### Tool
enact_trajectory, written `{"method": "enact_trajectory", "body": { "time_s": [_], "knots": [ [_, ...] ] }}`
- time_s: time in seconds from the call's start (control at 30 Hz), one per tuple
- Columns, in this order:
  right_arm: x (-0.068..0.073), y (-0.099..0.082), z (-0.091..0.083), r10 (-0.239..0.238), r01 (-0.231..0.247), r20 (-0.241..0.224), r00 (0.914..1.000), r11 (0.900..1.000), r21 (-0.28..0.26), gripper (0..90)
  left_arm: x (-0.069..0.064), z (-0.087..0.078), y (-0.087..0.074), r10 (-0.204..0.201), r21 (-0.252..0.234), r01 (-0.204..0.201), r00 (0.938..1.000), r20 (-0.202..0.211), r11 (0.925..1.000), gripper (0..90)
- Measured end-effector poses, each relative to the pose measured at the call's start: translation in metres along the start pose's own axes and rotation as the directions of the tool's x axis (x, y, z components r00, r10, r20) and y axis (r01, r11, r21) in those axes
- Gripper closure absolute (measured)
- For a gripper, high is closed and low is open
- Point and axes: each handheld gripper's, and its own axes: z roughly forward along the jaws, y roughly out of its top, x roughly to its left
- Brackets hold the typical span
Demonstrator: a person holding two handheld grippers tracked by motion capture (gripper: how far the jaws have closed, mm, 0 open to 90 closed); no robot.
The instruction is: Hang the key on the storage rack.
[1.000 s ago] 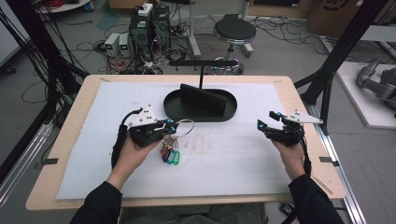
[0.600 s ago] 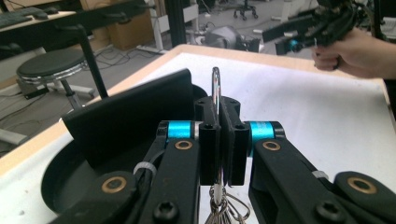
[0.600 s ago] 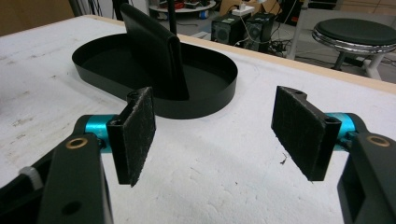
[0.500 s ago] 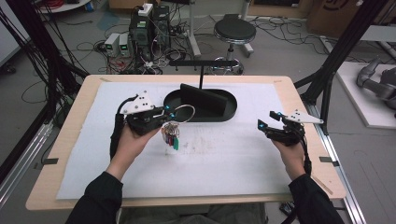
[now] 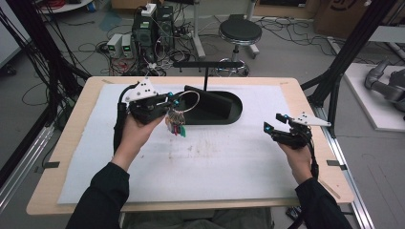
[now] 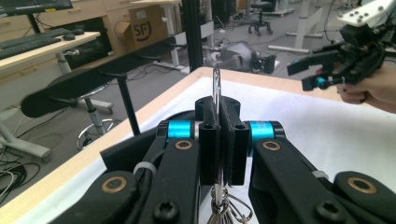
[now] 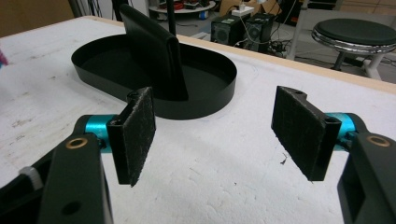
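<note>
A metal key ring [image 5: 187,100] with several keys and coloured tags [image 5: 175,125] hangs above the white mat, just left of the black oval tray [image 5: 236,112]. My left gripper [image 5: 173,99] is shut on the ring; in the left gripper view the ring [image 6: 216,80] stands edge-on between the closed pads [image 6: 208,122]. From the tray rises a black post with a horizontal bar [image 5: 206,64]. My right gripper [image 5: 273,122] hovers at the mat's right side, open, with nothing between its pads [image 7: 136,133]; its view faces the tray [image 7: 205,105].
The white mat [image 5: 215,162] covers the wooden table [image 5: 310,102]. A black slanted block [image 7: 152,51] stands inside the tray. In the left gripper view the right gripper [image 6: 306,74] shows far off. Off the table lie a stool [image 5: 240,32], computers and cables.
My left gripper has risen and moved toward the tray's left end, lifting the key ring and its keys clear of the mat. The right gripper has kept still.
</note>
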Motion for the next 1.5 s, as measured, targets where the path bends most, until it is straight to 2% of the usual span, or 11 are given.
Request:
{"method": "enact_trajectory", "body": {
  "time_s": [0.2,0.4,0.8,0.83,1.1,1.37,1.5],
  "knots": [
    [0.0,0.0,0.0,0.0,0.0,-0.002,1.0,1.0,-0.001,30.9,0.009,0.006,0.005,-0.001,-0.005,0.001,0.9996,-0.027,1.0,86.3],
    [-0.001,0.0,0.0,0.002,-0.002,-0.003,1.0,1.0,0.0,30.9,0.016,0.012,0.002,-0.013,-0.019,0.012,0.9982,-0.059,0.9997,86.3],
    [-0.001,0.0,0.001,-0.001,0.001,-0.004,1.0,1.0,-0.002,30.9,0.036,0.026,0.006,-0.034,-0.021,0.031,0.9919,-0.123,0.9993,86.3],
    [-0.001,0.0,0.001,0.002,-0.002,-0.004,1.0,1.0,-0.001,30.9,0.037,0.027,0.005,-0.042,-0.032,0.039,0.9907,-0.129,0.9987,86.3],
    [-0.002,-0.001,0.001,0.004,-0.004,-0.006,1.0,1.0,0.0,30.9,0.05,0.037,-0.004,-0.084,-0.029,0.081,0.9843,-0.155,0.9963,86.3],
    [-0.001,-0.001,0.002,0.004,-0.004,-0.008,1.0,1.0,0.004,30.9,0.065,0.043,-0.011,-0.154,-0.054,0.147,0.9734,-0.169,0.9876,86.3],
    [-0.002,-0.001,0.002,0.003,-0.003,-0.008,1.0,1.0,0.003,30.9,0.069,0.046,-0.014,-0.172,-0.054,0.165,0.9687,-0.179,0.9847,86.3]
  ]
}}
